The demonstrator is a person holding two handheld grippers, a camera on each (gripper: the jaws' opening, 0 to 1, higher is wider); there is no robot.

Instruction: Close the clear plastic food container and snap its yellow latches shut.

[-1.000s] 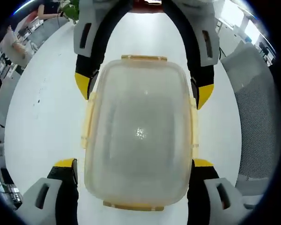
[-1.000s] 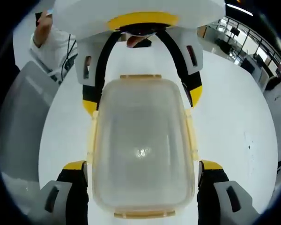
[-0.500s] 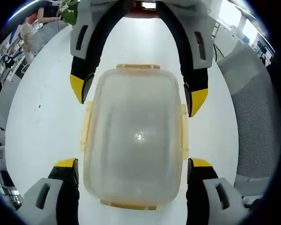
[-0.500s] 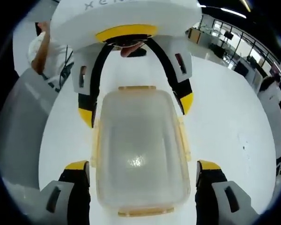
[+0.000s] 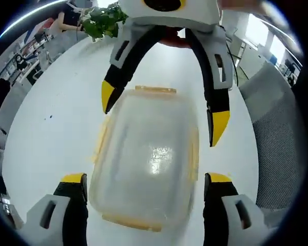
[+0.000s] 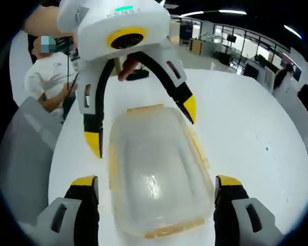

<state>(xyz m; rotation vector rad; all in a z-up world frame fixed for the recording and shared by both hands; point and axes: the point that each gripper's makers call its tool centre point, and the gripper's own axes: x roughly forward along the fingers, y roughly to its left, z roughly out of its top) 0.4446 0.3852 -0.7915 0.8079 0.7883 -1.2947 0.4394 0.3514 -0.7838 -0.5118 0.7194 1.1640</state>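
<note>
The clear plastic container [image 5: 149, 159] lies on the white table [image 5: 51, 128] with its lid on and yellow latches [image 5: 155, 90] along its edges; whether they are snapped is unclear. My left gripper [image 5: 143, 180] stands open, its jaws either side of the container's near end. The right gripper [image 5: 163, 110] reaches in from the top, open, its yellow fingertips [image 5: 219, 125] raised over the far end. In the right gripper view the container [image 6: 154, 169] sits between my open right gripper [image 6: 156, 183], and the open left gripper [image 6: 141, 125] hangs tilted above the far end.
A grey mesh chair [image 5: 277, 133] stands off the table's right edge and a green plant [image 5: 105, 20] at the far end. In the right gripper view a person in a white shirt [image 6: 46, 77] sits beyond a grey chair back [image 6: 20, 148].
Both grippers have risen and tilted away from the container, so the opposite jaws no longer flank its far corners. The container has stayed on the table.
</note>
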